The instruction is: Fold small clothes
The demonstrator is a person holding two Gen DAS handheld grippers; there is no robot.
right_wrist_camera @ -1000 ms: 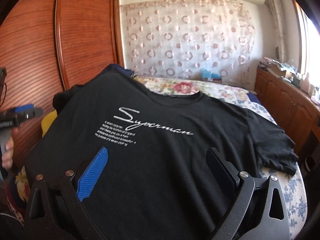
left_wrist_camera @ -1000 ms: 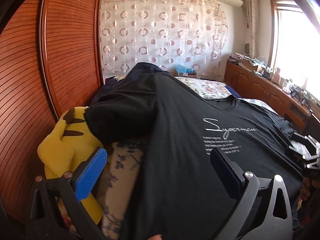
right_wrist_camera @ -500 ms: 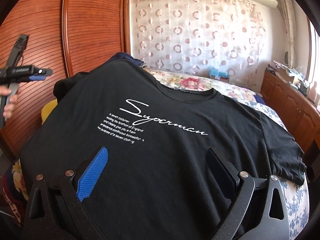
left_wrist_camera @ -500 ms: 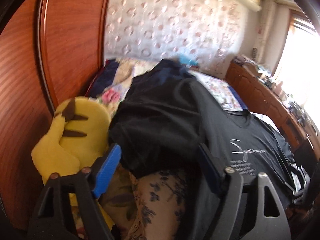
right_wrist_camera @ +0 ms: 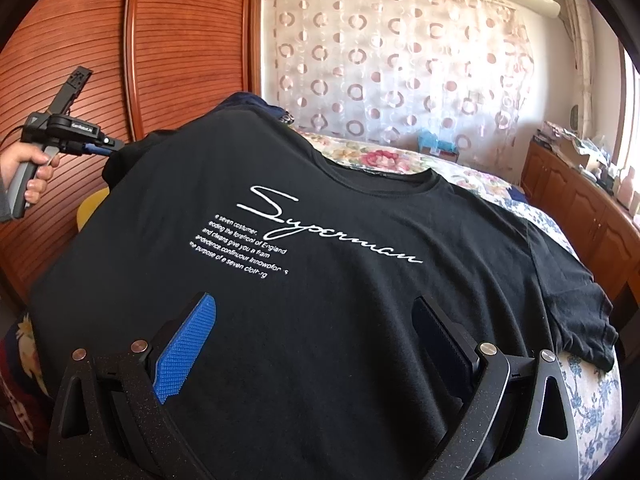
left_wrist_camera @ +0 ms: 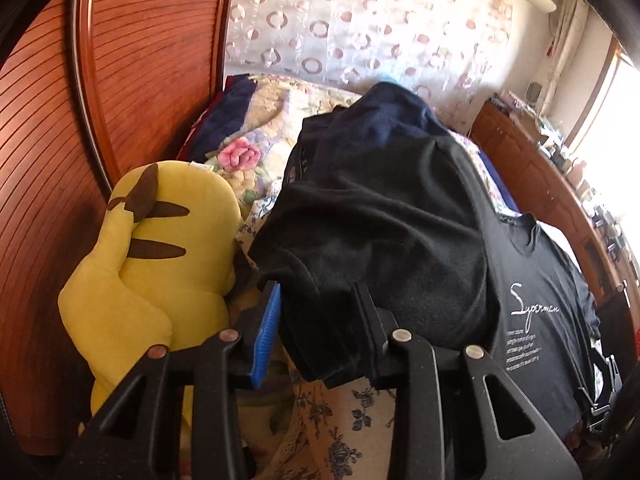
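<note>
Black cotton covers most of the bed [right_wrist_camera: 580, 412]: the black T-shirt [right_wrist_camera: 320, 320] lies face up on the floral bedspread, its white script print uppermost, collar toward the far curtain [right_wrist_camera: 392, 64]; its left sleeve [left_wrist_camera: 360, 240] hangs bunched near the yellow plush toy [left_wrist_camera: 160, 248] by the wooden wardrobe [left_wrist_camera: 132, 60]; we see our left gripper [left_wrist_camera: 316, 320] with that sleeve's hem between its fingers, which have just been closing and now pinch the cloth; our right gripper [right_wrist_camera: 316, 340] hovers over the near lower part of the shirt, fingers spread wide with nothing between them; our left hand [right_wrist_camera: 32, 172] shows at the far left of the right wrist view, gripping the handle.
</note>
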